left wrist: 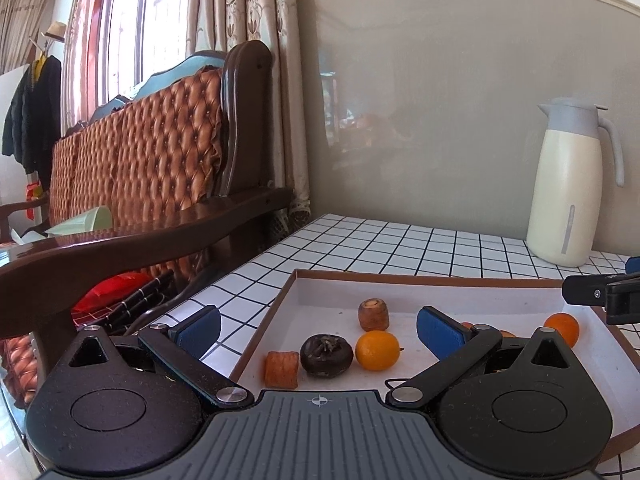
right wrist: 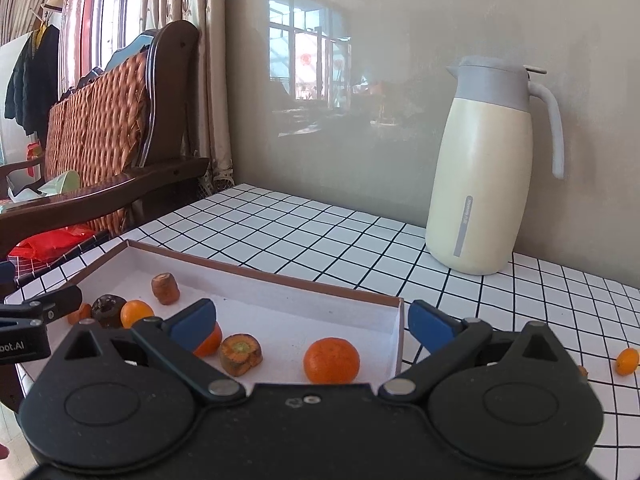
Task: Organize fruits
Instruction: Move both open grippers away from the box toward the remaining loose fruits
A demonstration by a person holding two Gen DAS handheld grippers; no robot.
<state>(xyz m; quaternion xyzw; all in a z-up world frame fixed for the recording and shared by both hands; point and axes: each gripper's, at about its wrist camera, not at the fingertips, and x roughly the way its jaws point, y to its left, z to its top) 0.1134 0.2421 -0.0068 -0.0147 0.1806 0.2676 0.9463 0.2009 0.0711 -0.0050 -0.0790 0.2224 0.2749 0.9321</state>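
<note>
A shallow white tray with a brown rim (left wrist: 420,276) (right wrist: 280,278) lies on the checked table. In it are a kumquat (left wrist: 377,350), a dark round fruit (left wrist: 326,355), two carrot chunks (left wrist: 373,314) (left wrist: 281,369) and another orange fruit (left wrist: 563,329). The right wrist view shows a mandarin (right wrist: 331,360) and a cut carrot end (right wrist: 241,353) near the tray's right end. One small orange fruit (right wrist: 627,361) lies on the table outside the tray. My left gripper (left wrist: 318,330) is open and empty over the tray's left end. My right gripper (right wrist: 312,322) is open and empty over the right end.
A cream and grey thermos jug (left wrist: 570,184) (right wrist: 488,168) stands at the back of the table by the wall. A dark wooden sofa with an orange tufted back (left wrist: 152,168) stands left of the table. A red bag (left wrist: 108,288) lies below the armrest.
</note>
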